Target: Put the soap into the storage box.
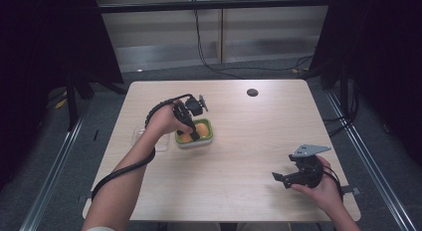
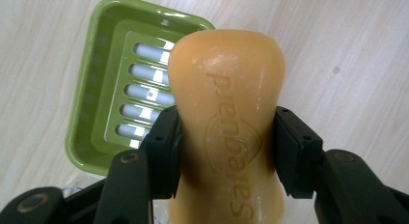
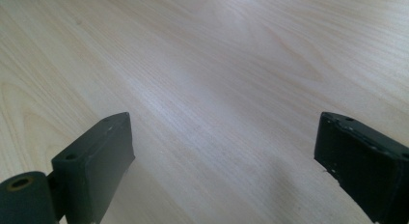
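Soap [image 2: 226,122] sits tight between the jaws of your left gripper [image 2: 226,147], which squeeze the bar at its thin middle. The orange bar hangs just above the green soap dish [image 2: 89,113], a little to one side of it. In the high view you can see your left gripper [image 1: 191,124] over the dish [image 1: 195,139], near the middle of the desk [image 1: 249,156]. A clear lid or tray [image 1: 149,139] lies just beside the dish, under your left hand.

Your right gripper [image 1: 288,178] rests far off near the desk's front edge. Its jaws stand wide apart with nothing between them but bare wood.

Here is what could go wrong. Soap is smooth, and the jaws only pinch a small part of it, so the bar could slip and twist, or drop out. If you let go while it hangs off to one side, it may hit the green rim and tip the dish, or slide onto the desk. I think you should line it up over the white slats first, then lower it gently.

Raised letters are pressed into the bar. They look upside down from your left gripper view. They seem to spell "Safeguard", inside a curved shield shape.
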Action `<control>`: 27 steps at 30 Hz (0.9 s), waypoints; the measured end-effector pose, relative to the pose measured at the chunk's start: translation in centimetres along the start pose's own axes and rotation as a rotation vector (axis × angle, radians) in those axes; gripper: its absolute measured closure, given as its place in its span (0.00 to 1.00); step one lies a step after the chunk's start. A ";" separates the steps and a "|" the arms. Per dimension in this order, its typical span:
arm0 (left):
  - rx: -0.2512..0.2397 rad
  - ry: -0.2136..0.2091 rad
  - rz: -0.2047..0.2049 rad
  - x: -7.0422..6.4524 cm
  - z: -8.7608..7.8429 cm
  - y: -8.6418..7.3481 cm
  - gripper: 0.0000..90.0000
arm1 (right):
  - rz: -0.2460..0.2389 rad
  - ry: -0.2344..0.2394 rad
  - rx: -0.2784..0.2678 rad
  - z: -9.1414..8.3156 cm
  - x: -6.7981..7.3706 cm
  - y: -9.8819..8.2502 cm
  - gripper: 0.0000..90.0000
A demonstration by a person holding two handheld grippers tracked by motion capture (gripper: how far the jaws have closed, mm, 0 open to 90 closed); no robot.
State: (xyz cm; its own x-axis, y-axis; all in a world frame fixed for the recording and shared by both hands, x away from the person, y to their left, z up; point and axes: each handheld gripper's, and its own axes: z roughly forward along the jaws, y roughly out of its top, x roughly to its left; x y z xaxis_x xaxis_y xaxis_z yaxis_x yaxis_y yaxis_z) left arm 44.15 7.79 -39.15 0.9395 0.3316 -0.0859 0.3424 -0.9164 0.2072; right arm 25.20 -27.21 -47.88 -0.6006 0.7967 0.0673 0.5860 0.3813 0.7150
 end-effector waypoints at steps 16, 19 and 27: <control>0.011 0.013 -0.002 0.7 0.1 0.4 0.55 | 0.002 0.003 0.000 0.0 0.0 0.0 0.07; 0.007 0.015 -0.011 0.7 0.1 0.4 0.55 | 0.004 0.003 0.000 0.0 0.0 0.0 0.07; 0.015 0.022 -0.009 1.1 0.3 0.5 0.55 | 0.001 -0.002 -0.001 -0.1 0.0 0.0 0.07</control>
State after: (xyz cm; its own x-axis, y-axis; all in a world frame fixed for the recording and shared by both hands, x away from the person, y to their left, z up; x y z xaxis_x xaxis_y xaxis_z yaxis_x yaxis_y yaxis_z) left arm 45.31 7.65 -39.45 0.9364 0.3446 -0.0666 0.3509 -0.9166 0.1916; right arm 25.17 -27.23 -47.82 -0.5995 0.7976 0.0667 0.5857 0.3803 0.7158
